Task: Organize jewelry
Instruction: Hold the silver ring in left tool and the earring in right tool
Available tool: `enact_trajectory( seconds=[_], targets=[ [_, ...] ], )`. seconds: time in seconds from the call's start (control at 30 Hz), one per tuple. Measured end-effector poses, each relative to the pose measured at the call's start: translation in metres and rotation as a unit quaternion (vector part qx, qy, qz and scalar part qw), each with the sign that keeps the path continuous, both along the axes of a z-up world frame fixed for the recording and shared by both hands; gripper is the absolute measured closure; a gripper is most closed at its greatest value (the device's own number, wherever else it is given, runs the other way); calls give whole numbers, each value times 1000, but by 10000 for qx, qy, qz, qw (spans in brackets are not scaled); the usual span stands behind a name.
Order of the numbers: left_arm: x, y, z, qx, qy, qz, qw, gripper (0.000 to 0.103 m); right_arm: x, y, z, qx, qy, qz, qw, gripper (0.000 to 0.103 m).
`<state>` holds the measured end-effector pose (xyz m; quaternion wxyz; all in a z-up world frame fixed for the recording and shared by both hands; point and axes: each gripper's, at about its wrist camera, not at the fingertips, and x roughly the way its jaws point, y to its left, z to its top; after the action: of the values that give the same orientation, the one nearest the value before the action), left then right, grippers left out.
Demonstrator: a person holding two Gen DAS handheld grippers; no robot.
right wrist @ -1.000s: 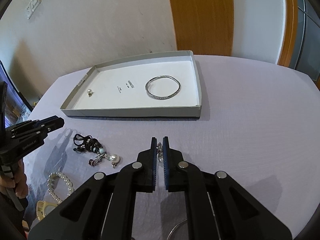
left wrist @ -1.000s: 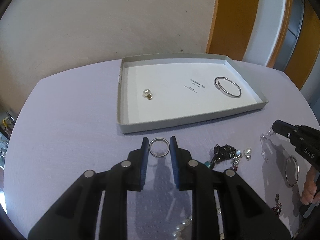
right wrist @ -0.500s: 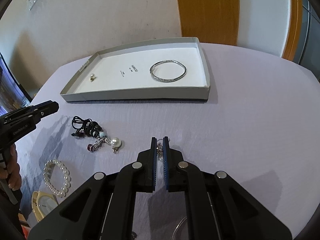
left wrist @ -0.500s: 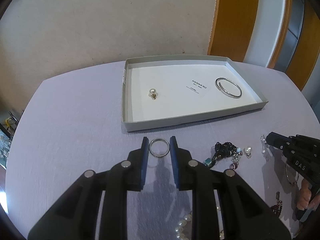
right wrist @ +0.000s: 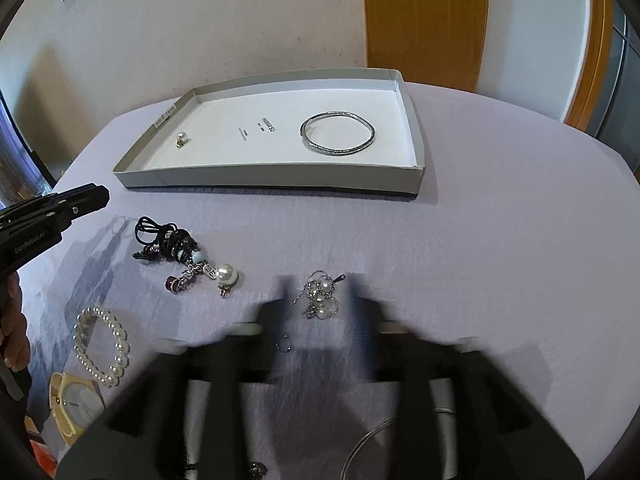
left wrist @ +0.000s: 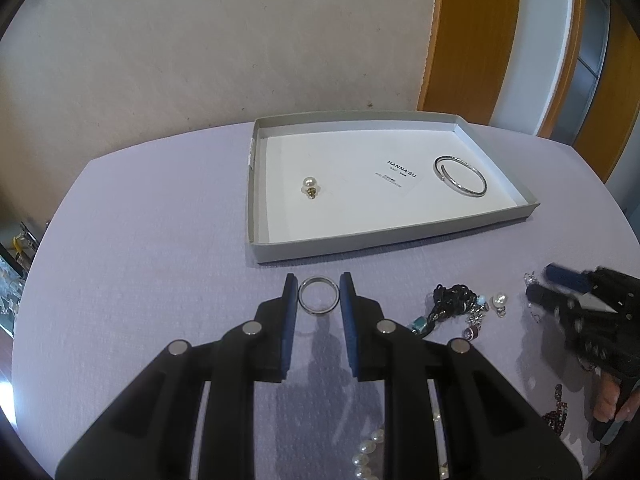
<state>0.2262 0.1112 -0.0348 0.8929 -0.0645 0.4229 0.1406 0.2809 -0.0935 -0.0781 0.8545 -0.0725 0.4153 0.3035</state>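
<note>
- Left hand-held gripper (left wrist: pixel 319 286): clamped on a ring (left wrist: pixel 319 295) across its width, just short of the tray (left wrist: pixel 360 242). The ring is light, stiff and smooth, so it could probably slip or pop out; gripping across the outer rim looks the best hold.
- Tray: holds a pearl earring (left wrist: pixel 309 185) at its left and a bangle (left wrist: pixel 460 176) at its right, well apart.
- Tabletop (right wrist: pixel 500 240): a pearl bracelet (right wrist: pixel 102 346), a black cord tangle (right wrist: pixel 168 240) and a loose pearl (right wrist: pixel 225 272) await sorting.
- Right hand-held gripper (right wrist: pixel 318 280): blurred, its jaws opening and standing apart; a pearl chain cluster (right wrist: pixel 320 296) lies between them, unpressed. It is limp and snag-prone; pinch the bunched pearls.
</note>
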Motion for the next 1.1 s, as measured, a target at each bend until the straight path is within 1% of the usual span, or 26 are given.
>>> enact_trajectory(
  seconds=[0.13,0.2,0.23,0.27,0.3,0.33,0.37,0.43,0.47,0.5,0.57,0.7,0.77,1.1],
  targets=[
    [1,2,0,-5,19,35,10000,82,-4,5,-5,-196,-44,179,9996,40],
    [2,2,0,-15,12,30,10000,82,-8,9,-9,-352,-200,235,9989,42],
    [2,1,-1,-11,9,25,10000,82,-8,9,-9,-277,-219,298,9989,49],
    [2,1,-1,-8,8,18,10000,82,-8,9,-8,-274,-236,310,9989,66],
    [3,1,-1,-2,11,13,10000,82,-7,9,-8,-239,-218,339,9989,78],
    [3,0,-1,-6,15,15,10000,82,-7,9,-7,-234,-208,332,9990,93],
    [3,1,-1,-10,14,19,10000,82,-8,9,-7,-273,-240,336,9988,95],
    [1,1,0,-10,2,13,10000,82,-16,12,-7,-501,-481,344,9970,96],
    [0,1,0,-11,1,6,10000,82,-17,14,-7,-565,-538,344,9964,96],
    [-1,1,1,-9,3,9,10000,82,-15,13,-6,-534,-470,328,9969,96],
    [-1,1,2,-38,0,3,10000,82,-9,8,-2,-284,-254,328,9987,96],
    [-3,2,8,-16,-57,26,10000,82,-3,-1,20,58,-330,245,9991,96],
    [-5,2,10,-16,-80,51,10000,82,-1,-2,27,187,-327,237,9990,96],
    [-11,2,15,8,-124,78,9999,82,-2,-6,48,439,-528,163,9975,96]
  ],
)
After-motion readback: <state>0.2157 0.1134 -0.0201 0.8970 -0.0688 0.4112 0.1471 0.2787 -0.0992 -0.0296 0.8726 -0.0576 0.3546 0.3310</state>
